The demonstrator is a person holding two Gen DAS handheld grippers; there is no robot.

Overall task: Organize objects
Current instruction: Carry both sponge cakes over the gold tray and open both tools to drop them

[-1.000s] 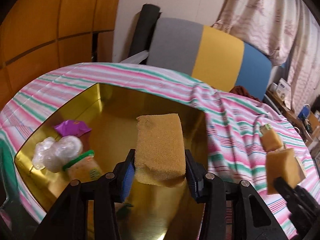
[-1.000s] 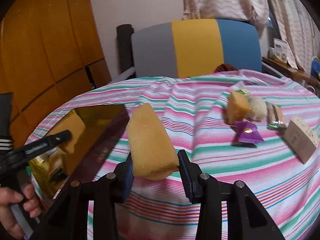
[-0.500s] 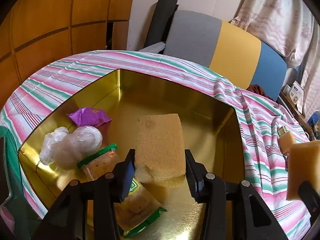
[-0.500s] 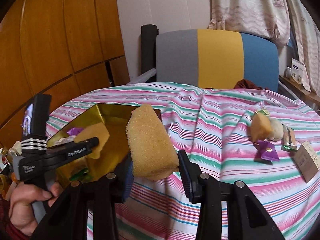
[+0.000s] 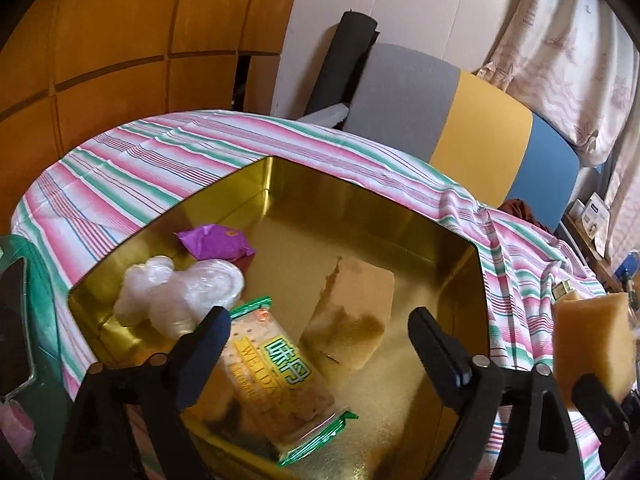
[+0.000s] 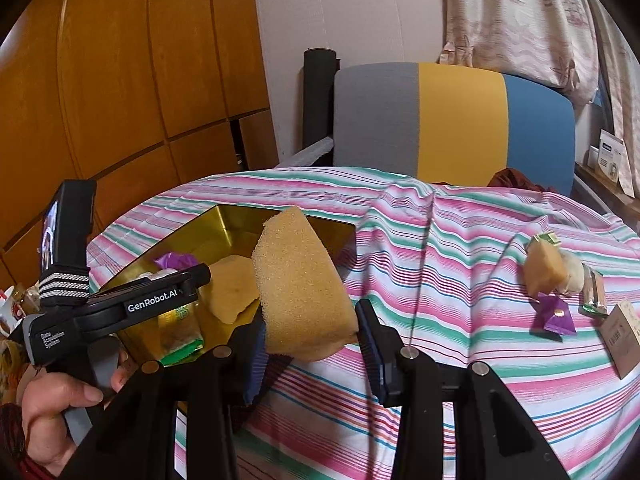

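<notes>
Listing the contents as found: one gold tin [image 5: 372, 208], open-topped, stood on the counter [image 6: 460, 248] under a pink, green and white striped cloth [image 5: 132, 176].

Left gripper [image 5: 316, 344]: held over the tin, jaws just opened and standing wide apart, nothing between them. Directly below and ahead, a tan sponge [image 5: 352, 316] lay on the tin floor, blurred in the left wrist view. A person's hand [image 6: 60, 412] gripped the handle of this gripper.

Other items in the tin: a purple wrapper [image 5: 214, 242] toward the far left, a clear crinkled plastic packet [image 5: 180, 296] beside it, and a green-edged cracker packet [image 5: 272, 376] lying nearest, partly under the left jaw.

Right gripper [image 6: 312, 336]: jaws clamped on a second sponge [image 6: 300, 284], held up above the cloth just beside the tin's right rim.

On the cloth, well apart to the right: a third sponge [image 6: 542, 268], a pale round item [image 6: 574, 276], a purple wrapped sweet [image 6: 554, 314], a green-ended bar [image 6: 594, 292] and a brown carton [image 6: 622, 336].

Behind the counter: a grey, yellow and blue chair back [image 6: 452, 120].
</notes>
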